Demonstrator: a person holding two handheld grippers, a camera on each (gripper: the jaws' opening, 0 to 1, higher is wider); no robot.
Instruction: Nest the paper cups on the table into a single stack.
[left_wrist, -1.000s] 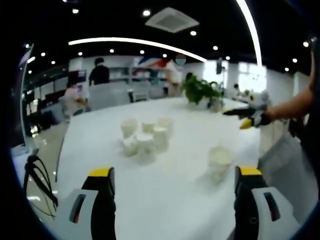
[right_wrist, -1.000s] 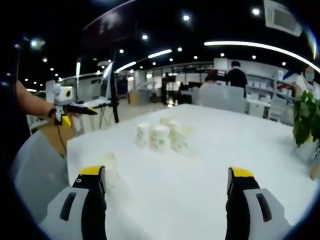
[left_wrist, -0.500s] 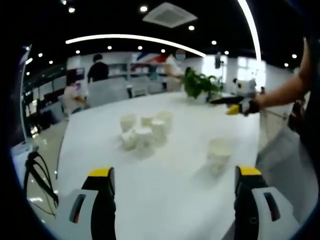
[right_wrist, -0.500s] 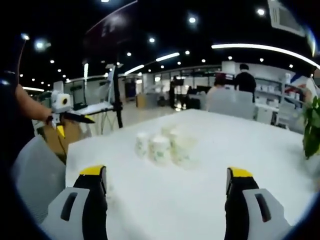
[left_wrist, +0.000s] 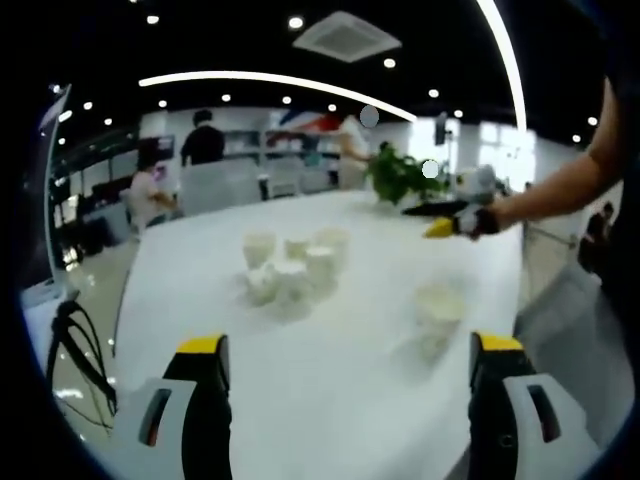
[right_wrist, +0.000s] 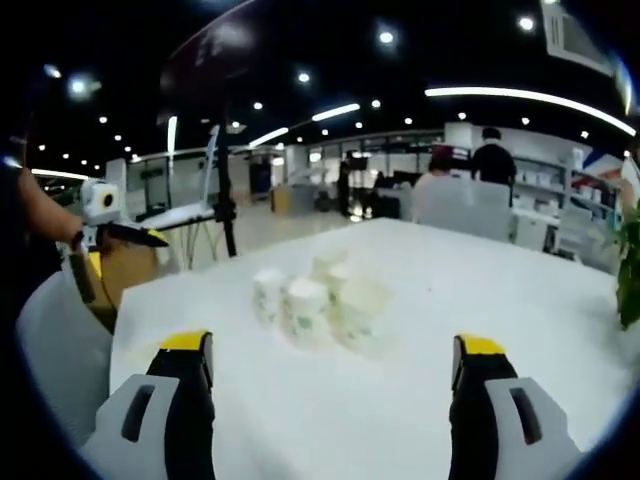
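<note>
So in the left gripper view the left gripper (left_wrist: 346, 400) has its jaws spread wide with nothing between them, hanging over the white table (left_wrist: 330, 400). A bunch of paper cups (left_wrist: 292, 268) sits mid-table, a lone cup (left_wrist: 438, 308) stands off to the right, nearer the right jaw. In the right gripper view the right gripper (right_wrist: 330, 395) is wide apart too, cup cluster (right_wrist: 315, 298) ahead.

Bare table (left_wrist: 330, 380) before cup cluster (left_wrist: 292, 270); lone cup (left_wrist: 438, 305) right.
</note>
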